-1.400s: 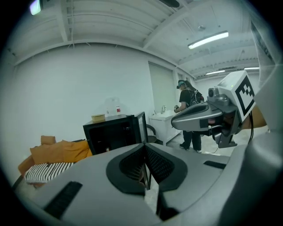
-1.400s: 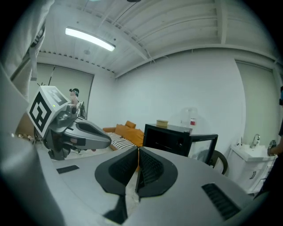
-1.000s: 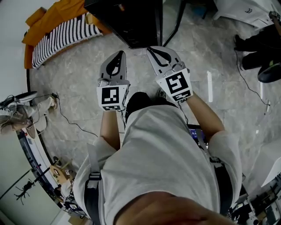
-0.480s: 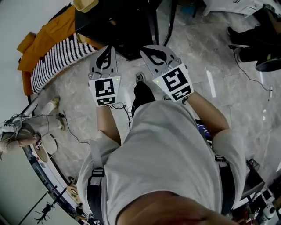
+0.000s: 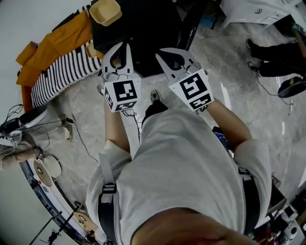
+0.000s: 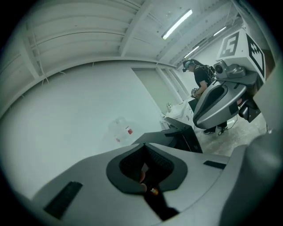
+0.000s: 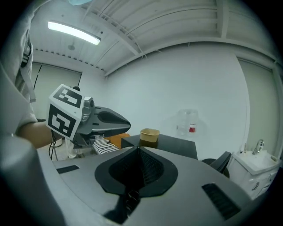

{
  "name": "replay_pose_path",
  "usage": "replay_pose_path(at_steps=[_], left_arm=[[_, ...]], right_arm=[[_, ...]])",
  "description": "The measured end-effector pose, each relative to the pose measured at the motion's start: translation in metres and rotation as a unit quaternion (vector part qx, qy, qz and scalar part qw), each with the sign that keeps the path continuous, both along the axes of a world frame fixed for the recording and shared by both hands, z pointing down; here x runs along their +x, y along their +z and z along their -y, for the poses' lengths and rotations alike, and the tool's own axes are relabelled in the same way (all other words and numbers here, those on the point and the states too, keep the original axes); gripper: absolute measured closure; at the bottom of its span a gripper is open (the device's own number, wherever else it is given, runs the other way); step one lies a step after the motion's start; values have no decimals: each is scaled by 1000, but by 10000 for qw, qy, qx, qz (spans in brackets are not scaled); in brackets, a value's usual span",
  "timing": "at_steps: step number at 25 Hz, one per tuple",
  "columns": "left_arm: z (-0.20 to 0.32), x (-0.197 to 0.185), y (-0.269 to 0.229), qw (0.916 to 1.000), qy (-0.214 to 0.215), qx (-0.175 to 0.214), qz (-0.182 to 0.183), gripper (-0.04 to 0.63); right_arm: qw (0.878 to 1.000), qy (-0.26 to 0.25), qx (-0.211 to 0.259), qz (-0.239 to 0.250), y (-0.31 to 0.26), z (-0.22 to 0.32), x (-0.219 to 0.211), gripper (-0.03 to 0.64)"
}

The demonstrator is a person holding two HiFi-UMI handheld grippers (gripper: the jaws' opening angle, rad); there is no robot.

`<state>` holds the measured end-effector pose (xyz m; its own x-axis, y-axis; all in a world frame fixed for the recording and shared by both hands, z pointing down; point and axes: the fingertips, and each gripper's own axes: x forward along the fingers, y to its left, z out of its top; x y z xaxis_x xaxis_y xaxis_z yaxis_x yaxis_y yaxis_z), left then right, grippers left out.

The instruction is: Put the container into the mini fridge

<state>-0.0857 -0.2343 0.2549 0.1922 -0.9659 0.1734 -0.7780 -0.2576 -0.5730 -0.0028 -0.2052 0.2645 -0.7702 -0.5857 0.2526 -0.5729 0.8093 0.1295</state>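
Holding nothing, left tool and right tool sit fully closed.

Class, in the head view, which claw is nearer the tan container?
The left claw: its tips lie just below the tan container; the right claw sits farther to the right.

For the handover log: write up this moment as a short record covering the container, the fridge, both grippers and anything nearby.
container: tan open tub, on top of the mini fridge
mini fridge: black box just ahead of both grippers; door state not visible
left gripper: jaws together, nothing between them
right gripper: jaws together, nothing between them
beside fridge: striped cloth under an orange cloth
task state: container not yet picked up
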Motion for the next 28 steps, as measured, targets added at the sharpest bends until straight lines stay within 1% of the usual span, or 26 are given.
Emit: replay_pose_path(at_steps=[2, 7, 11, 14, 16, 19, 23, 26, 28], left_arm=[[11, -13, -1, 10000, -56, 29, -44, 583], [25, -46, 10, 9986, -339, -36, -414, 583], [37, -63, 16, 9979, -408, -39, -497, 583], [51, -72, 22, 9967, -518, -131, -612, 583], [63, -86, 25, 9943, -695, -237, -775, 583], [72, -113, 33, 9913, -786, -361, -993, 583], [73, -127, 45, 9874, -586, -528, -1373, 583], [68, -133, 50, 9859, -416, -591, -1511, 583], [64, -137, 51, 9845, -348, -601, -1611, 583]], right_arm=[[9997, -53, 184, -150, -5, 15, -11, 577], [9940, -387, 732, -721, -20, 50, -52, 577], [9850, -643, 1085, -1180, -23, 76, -86, 577], [9730, -1053, 1200, -1665, -16, 93, -107, 577], [9606, -1305, 1325, -2065, -13, 107, -125, 577], [9385, -1411, 1627, -2701, -5, 123, -157, 577], [9046, -1501, 1952, -3480, 12, 138, -182, 575], [8762, -1459, 2318, -3967, 17, 145, -190, 575], [8592, -1549, 2412, -4238, 19, 145, -195, 575]])
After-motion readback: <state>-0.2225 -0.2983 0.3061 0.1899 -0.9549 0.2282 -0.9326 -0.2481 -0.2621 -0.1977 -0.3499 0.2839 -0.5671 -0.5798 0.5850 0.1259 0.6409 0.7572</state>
